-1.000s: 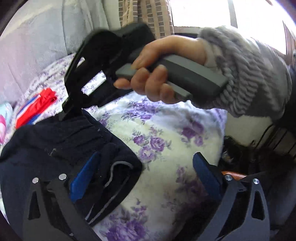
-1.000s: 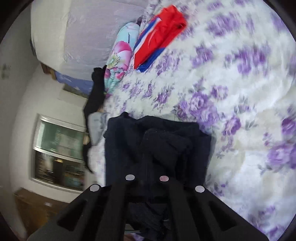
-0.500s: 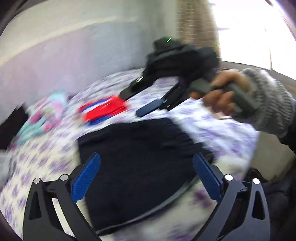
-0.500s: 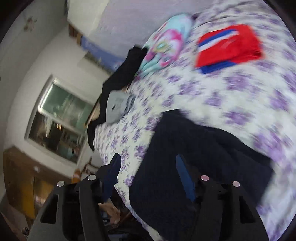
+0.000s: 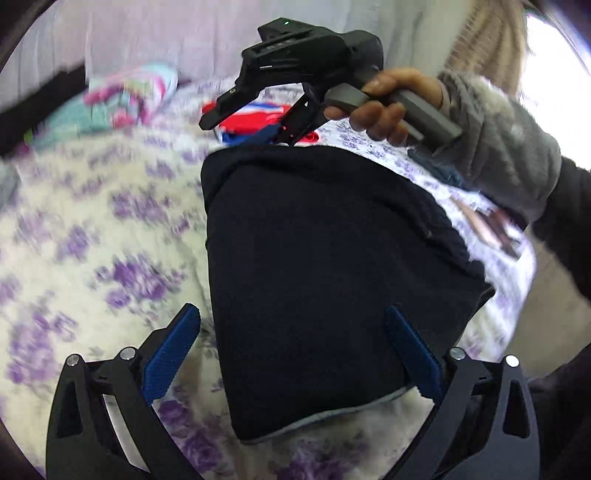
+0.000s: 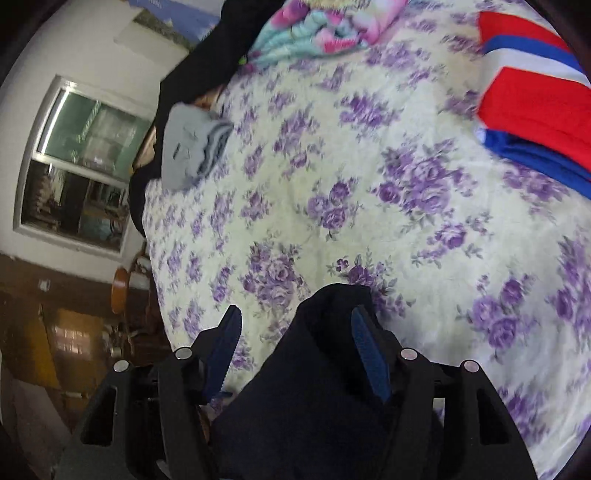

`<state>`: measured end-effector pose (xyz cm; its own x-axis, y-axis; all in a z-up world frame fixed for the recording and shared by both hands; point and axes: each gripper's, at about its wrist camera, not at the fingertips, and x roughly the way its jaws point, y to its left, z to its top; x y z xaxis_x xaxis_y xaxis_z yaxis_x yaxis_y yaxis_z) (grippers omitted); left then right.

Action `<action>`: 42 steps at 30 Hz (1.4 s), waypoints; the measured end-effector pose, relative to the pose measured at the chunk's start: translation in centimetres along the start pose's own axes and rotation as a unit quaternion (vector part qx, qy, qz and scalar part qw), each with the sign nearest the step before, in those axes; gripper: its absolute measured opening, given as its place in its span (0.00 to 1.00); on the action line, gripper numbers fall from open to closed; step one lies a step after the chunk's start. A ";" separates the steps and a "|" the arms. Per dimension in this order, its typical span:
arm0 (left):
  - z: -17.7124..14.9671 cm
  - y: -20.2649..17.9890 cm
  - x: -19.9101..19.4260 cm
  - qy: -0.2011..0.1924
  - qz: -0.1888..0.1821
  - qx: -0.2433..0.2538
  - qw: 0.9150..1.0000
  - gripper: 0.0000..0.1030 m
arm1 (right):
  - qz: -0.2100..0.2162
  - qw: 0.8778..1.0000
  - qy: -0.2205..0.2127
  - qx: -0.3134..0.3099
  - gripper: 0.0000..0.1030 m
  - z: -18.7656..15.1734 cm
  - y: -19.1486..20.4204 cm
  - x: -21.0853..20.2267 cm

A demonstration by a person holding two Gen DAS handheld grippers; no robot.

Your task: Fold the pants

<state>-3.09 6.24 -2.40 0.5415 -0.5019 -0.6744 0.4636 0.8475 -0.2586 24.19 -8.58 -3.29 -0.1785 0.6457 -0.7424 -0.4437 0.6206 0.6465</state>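
Observation:
The dark navy pants (image 5: 325,266) lie folded into a compact block on the purple-flowered bedspread (image 5: 92,240). My left gripper (image 5: 291,354) is open and empty, its blue pads on either side of the block's near end, above it. My right gripper (image 5: 255,129) shows in the left wrist view, held in a hand over the far edge of the pants. In the right wrist view the right gripper (image 6: 295,350) is open and a corner of the pants (image 6: 325,387) lies between its fingers, not clamped.
A folded red, white and blue garment (image 6: 535,110) lies on the bed beyond the pants. A pink and teal garment (image 6: 317,29) and a grey item (image 6: 192,144) lie near the bed's far edge. A window (image 6: 77,158) and wooden furniture (image 6: 55,350) stand past the bed.
My right gripper has let go of the pants and opened. Both grippers have lifted and drawn back, and the pants now lie flat as a folded block.

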 end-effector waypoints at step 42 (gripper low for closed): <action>-2.0 -1.5 0.9 0.011 0.037 -0.037 0.999 0.73 | -0.056 0.998 -0.007 -0.024 0.02 0.0 -2.5 3.0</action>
<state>-4.70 4.84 -4.02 0.5565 -0.4348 -0.7080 0.3702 0.8926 -0.2571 24.79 -8.24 -7.12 -0.1134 0.5807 -0.8062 -0.5020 0.6667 0.5509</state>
